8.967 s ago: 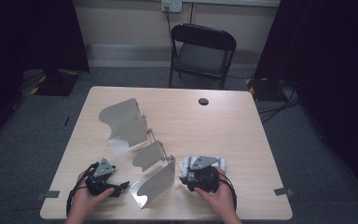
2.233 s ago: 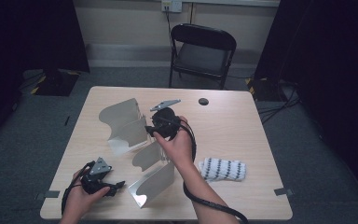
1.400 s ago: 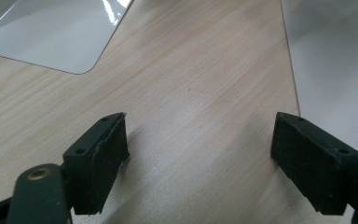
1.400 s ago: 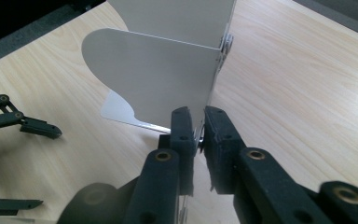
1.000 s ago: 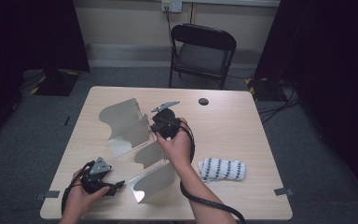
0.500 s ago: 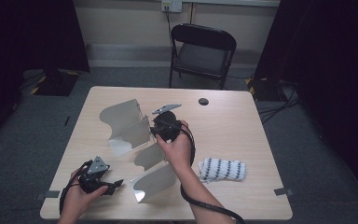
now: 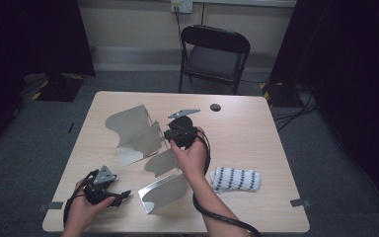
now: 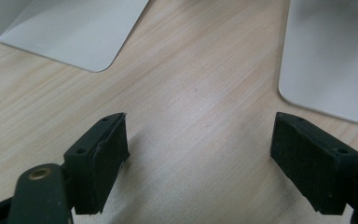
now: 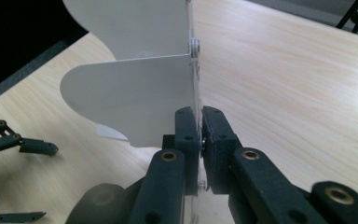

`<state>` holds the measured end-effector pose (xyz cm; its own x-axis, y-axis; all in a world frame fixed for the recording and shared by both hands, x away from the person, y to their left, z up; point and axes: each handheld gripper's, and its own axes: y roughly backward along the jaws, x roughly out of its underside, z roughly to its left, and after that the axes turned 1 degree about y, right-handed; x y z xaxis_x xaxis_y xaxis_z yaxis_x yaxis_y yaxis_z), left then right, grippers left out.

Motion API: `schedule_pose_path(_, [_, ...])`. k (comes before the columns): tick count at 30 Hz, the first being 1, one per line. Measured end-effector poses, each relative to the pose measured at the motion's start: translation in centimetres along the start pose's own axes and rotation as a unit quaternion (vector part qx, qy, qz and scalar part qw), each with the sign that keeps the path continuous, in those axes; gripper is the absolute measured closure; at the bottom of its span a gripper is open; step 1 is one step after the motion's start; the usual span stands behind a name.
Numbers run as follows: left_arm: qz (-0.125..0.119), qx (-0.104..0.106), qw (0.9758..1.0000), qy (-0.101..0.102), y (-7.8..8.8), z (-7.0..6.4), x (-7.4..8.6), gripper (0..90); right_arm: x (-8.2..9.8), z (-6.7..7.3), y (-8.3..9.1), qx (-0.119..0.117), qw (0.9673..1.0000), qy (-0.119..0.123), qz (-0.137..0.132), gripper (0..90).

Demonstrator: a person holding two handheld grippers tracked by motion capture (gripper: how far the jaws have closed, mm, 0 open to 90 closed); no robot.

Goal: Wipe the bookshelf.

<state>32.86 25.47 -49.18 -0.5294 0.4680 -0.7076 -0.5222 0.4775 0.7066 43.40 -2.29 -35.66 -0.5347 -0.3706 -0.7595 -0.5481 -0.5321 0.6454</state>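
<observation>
My right gripper sits mid-table w/ jaws pinched tight on the upright edge of a metal fin rack, right by its rivet. I count 4 curved white fins on that rack, fanned from the table centre toward the near edge. My left gripper rests low at the near left corner, jaws spread wide, nothing btwn them, just bare wood. Also: 1 striped cloth near my right forearm, 1 black disc at the far edge, 1 folding chair behind.
</observation>
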Motion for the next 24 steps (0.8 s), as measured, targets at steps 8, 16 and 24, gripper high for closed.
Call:
schedule_pose_path(8, [-0.005,0.0,1.0,0.001,-0.1,-0.3,-0.2,19.0,-0.5,-0.4,2.2,0.019,0.9991,-0.003,-0.039,85.3])
schedule_pose_path(16, [-0.005,0.003,1.0,-0.003,-0.2,-0.6,-0.4,19.1,-0.1,-2.1,3.9,0.02,0.9964,-0.048,-0.067,84.9])
schedule_pose_path(24, [-0.001,0.002,0.9999,-0.011,-0.2,-0.5,-0.5,19.1,0.8,-3.8,5.1,0.043,0.9939,-0.072,-0.071,84.6])
